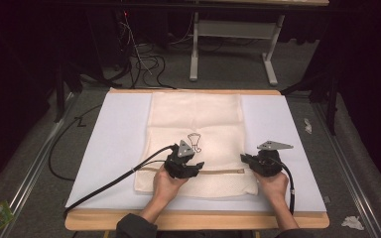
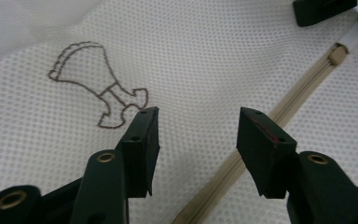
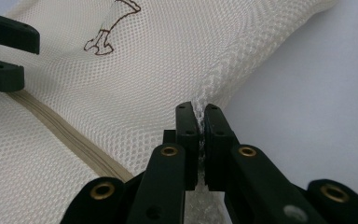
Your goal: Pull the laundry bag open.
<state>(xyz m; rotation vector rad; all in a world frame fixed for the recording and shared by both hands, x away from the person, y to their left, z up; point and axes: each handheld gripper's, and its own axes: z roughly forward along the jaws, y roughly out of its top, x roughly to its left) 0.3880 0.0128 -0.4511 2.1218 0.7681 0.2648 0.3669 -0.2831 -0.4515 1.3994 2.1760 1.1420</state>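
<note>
A cream mesh fabric bag (image 1: 194, 134) with a beige zip lies flat on the white sheet (image 1: 109, 148) that covers the wooden table (image 1: 193, 220); it sits in the middle of the table and runs from the far edge to near the front edge; a small brown outline drawing (image 1: 194, 143) marks its centre. The beige zip (image 1: 218, 171) runs across the bag parallel to the front edge; in the left gripper view its slider (image 2: 339, 53) sits far along the track, toward the right tool.

The left tool (image 1: 192, 169) hovers just over the mesh beside the zip, a little left of the bag's middle; its jaws stand apart with nothing between them, the drawing just beyond one fingertip (image 2: 142, 135) and the zip track passing under the other.

The right tool (image 1: 247, 159) is at the bag's right edge, nearer the front right corner of the table; its jaws are pressed together on a raised fold of the mesh at that edge, which the right gripper view shows pinched between the pads (image 3: 186, 140); the sheet lies bare beside it.
</note>
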